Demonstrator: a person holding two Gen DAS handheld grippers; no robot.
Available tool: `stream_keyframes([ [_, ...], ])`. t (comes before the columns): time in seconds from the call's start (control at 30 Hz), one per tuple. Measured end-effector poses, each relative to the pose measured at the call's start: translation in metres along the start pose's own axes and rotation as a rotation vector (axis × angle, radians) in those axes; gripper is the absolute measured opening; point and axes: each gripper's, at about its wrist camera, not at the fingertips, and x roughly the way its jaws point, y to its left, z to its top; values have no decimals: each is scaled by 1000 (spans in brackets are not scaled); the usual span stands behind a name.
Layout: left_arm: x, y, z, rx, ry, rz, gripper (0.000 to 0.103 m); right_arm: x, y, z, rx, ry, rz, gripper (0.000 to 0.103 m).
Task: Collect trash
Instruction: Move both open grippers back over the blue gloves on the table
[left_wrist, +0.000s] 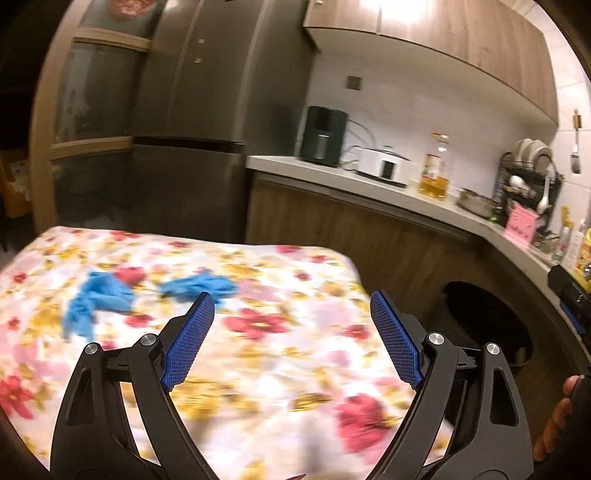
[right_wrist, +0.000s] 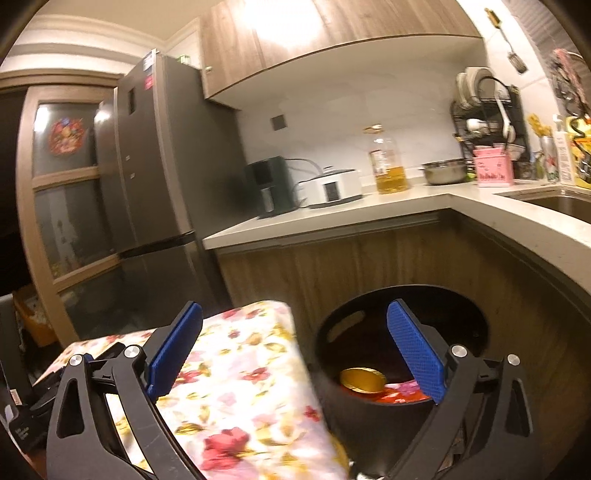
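The left hand-held gripper (left_wrist: 291, 306) has its jaws spread wide with nothing between the blue pads, and it hangs over a worktop (left_wrist: 314, 369) covered in a floral cloth. From its fingertips, 2 crumpled blue pieces of trash lie on the cloth towards 10 and 11 o'clock: the nearer blue piece (left_wrist: 201, 286) sits just beyond the tip of the left finger, and the farther blue piece (left_wrist: 94, 302) lies near it, further out at 10 o'clock. Blur hides their exact form, but the nearer one appears to stretch roughly from 9 to 3 o'clock, across the line the fingers point along, so a grasp would probably want the pads either side of its narrow width. The right hand-held gripper (right_wrist: 295, 321) is likewise parted and empty; it points past the corner of the cloth towards a dark round bin (right_wrist: 369, 410) on the floor at about 1 o'clock, in front of the wooden cabinet fronts. Inside the bin a yellow round item (right_wrist: 362, 380) and some red-patterned material are visible. In the left wrist view the bin shows at 3 o'clock, well apart from the blue pieces. Judged from this, the left hand is clearly the nearer one to the remaining trash, and the coming move likely turns on swinging it towards 11 o'clock onto the closer piece.
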Motion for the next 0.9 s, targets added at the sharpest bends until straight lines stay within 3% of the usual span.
stream_keyframes([
  [0.57,-8,146,2,-82,-9,266,85,50,126,-39,-81,86,165,96],
  [0.9,21,177,6,-83,17,308,84,94,170,-52,-81,136,174,93],
])
